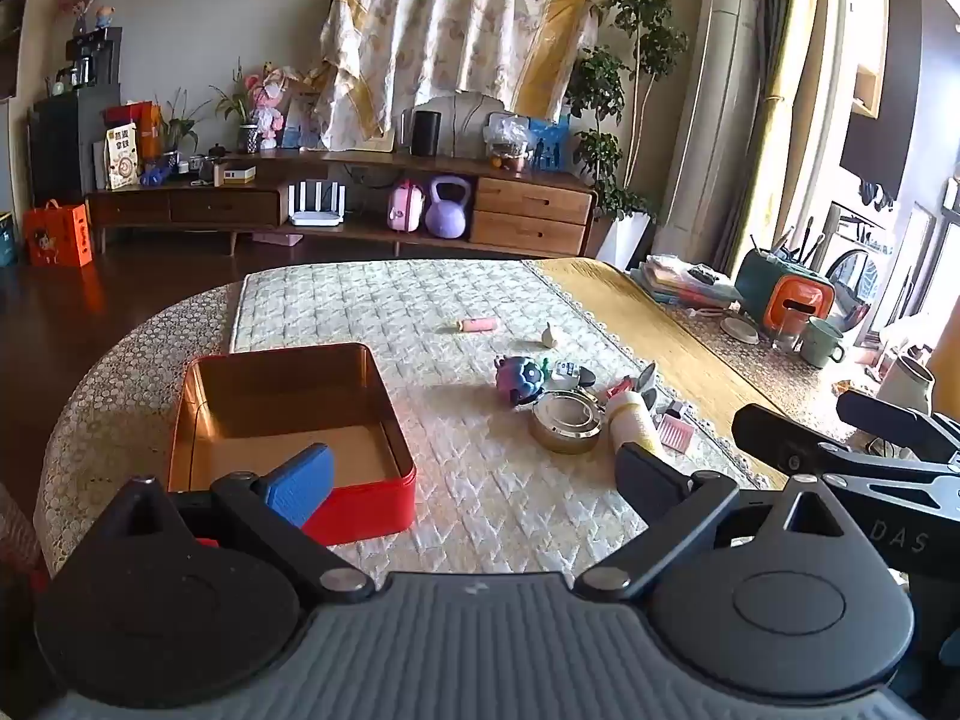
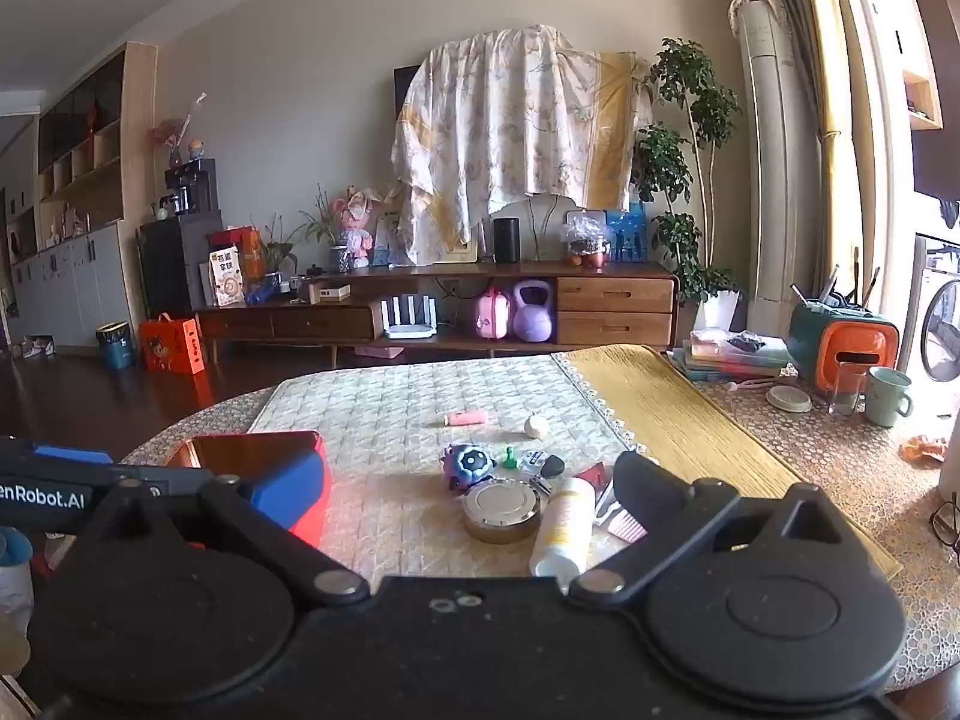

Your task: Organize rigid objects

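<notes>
So both grippers are hovering over the quilted table mat (image 1: pixel 480 492) with jaws spread wide and nothing between them: the left gripper (image 1: pixel 474 483) sits by the red tin box (image 1: pixel 360 501), the right gripper (image 2: pixel 447 495) is over the clutter pile. The box is open and empty, on the left side of the mat. The white tube bottle (image 2: pixel 564 525) lies flat, long axis running roughly toward the camera, cap end nearest. It's just beside the round metal tin (image 2: pixel 499 507), with the purple toy (image 2: pixel 467 465) right behind that. The pink stick (image 2: pixel 465 417) lies farther back, long axis left-right. The left wrist view looks down into the box's gold inside; the right view only catches its rim and corner, but adds a tiny green piece (image 2: pixel 510 457) by the toy.
</notes>
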